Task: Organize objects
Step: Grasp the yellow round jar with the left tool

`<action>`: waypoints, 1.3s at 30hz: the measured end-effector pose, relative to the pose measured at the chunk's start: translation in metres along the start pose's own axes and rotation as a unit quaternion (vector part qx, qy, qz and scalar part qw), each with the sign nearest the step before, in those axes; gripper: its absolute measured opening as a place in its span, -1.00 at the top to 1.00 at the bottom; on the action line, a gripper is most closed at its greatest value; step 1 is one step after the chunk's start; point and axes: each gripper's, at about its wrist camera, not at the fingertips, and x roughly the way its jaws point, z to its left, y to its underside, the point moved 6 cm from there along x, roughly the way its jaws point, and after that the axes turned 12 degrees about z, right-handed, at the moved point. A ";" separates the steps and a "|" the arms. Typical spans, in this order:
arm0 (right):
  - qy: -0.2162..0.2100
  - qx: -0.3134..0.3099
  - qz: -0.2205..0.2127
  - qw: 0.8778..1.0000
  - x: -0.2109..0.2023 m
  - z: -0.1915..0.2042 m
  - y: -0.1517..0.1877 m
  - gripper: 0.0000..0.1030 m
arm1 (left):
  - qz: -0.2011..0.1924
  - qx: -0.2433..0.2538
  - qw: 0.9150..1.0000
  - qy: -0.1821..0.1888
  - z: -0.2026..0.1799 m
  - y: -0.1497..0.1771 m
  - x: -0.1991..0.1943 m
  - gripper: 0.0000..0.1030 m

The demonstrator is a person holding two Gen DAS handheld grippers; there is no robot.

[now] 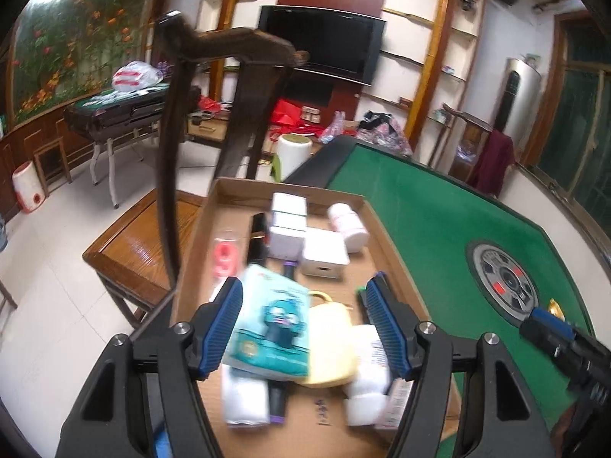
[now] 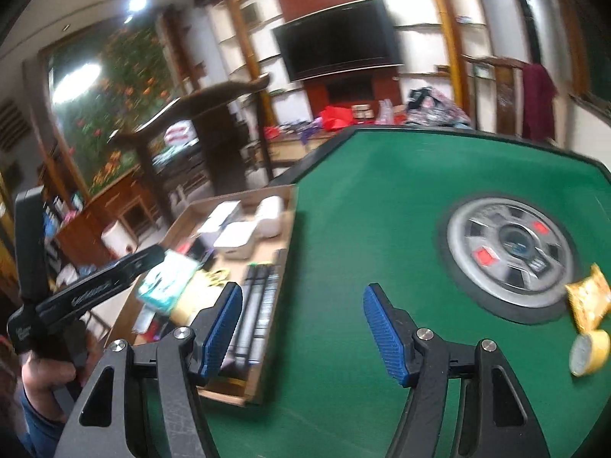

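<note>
A shallow cardboard box (image 1: pixel 229 187) sits on the left side of the green felt table (image 1: pixel 439 221). It holds white boxes (image 1: pixel 288 225), a white bottle (image 1: pixel 347 225), a black tube (image 1: pixel 257 236), a pink item (image 1: pixel 225 255) and a pale yellow item (image 1: pixel 332 343). My left gripper (image 1: pixel 305 286) hangs open over the box. A blurred teal packet (image 1: pixel 271 324) lies between its jaws, against the left pad only. My right gripper (image 2: pixel 303 292) stands open over bare felt with nothing between its fingers. A yellow snack packet (image 2: pixel 588 297) and a small yellow roll (image 2: pixel 588 351) lie at the table's right.
A round grey hub (image 2: pixel 511 252) is set in the table's middle. A dark wooden chair back (image 1: pixel 229 76) and a low wooden seat (image 1: pixel 133 244) stand left of the box. A person's hand (image 2: pixel 42 370) holds the left gripper's handle. Shelves and a television line the far wall.
</note>
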 end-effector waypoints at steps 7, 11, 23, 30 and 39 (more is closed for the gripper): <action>0.082 0.093 -0.029 0.992 -0.055 -0.114 0.014 -0.39 | 0.005 0.063 0.998 0.027 -0.056 0.006 -0.004 -0.37; 0.147 0.179 -0.018 0.973 -0.084 -0.195 0.039 -0.40 | 0.018 0.093 0.994 0.052 -0.091 0.014 0.001 -0.38; 0.167 0.294 -0.039 0.940 -0.124 -0.302 0.063 -0.40 | 0.222 0.183 0.925 0.249 -0.283 0.074 0.036 -0.40; 0.172 0.381 -0.075 0.905 -0.158 -0.332 0.087 -0.40 | 0.240 0.200 0.928 0.203 -0.365 0.092 0.060 -0.40; 0.167 0.384 -0.100 0.903 -0.176 -0.326 0.087 -0.43 | 0.200 0.263 0.937 0.113 -0.407 0.115 0.089 0.23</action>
